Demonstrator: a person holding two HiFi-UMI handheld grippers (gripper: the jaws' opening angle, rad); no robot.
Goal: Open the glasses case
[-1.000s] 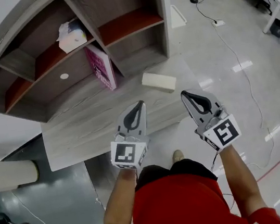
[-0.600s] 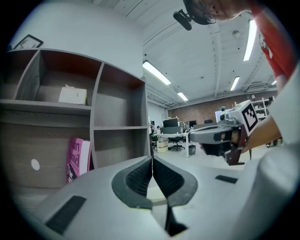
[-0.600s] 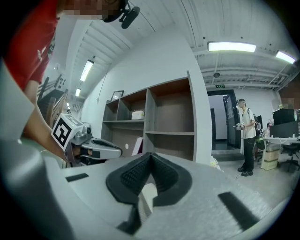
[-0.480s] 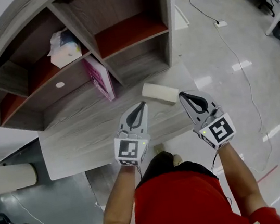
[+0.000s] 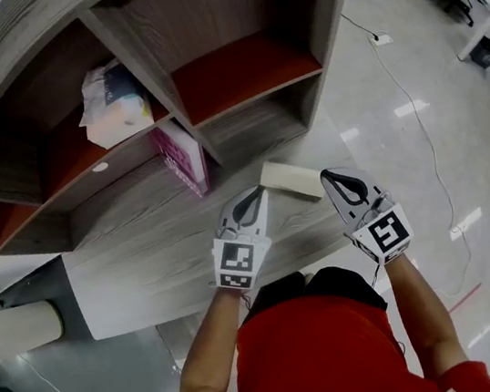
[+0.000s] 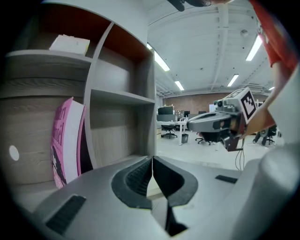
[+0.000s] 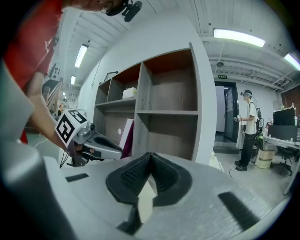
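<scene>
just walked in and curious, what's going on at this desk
A person in a red top holds a gripper in each hand over a wood-grain desk. A cream glasses case lies closed on the desk in front of the shelf unit. The left gripper and right gripper point towards it from either side. Both have their jaws together and hold nothing. The case has not been opened yet.

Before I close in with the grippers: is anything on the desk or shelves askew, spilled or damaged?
Nothing spilled or damaged. The cream glasses case lies shut on the desk, skewed to its front edge. On the shelf, a soft tissue pack sits crumpled and crooked. Otherwise nothing stands out.
</scene>
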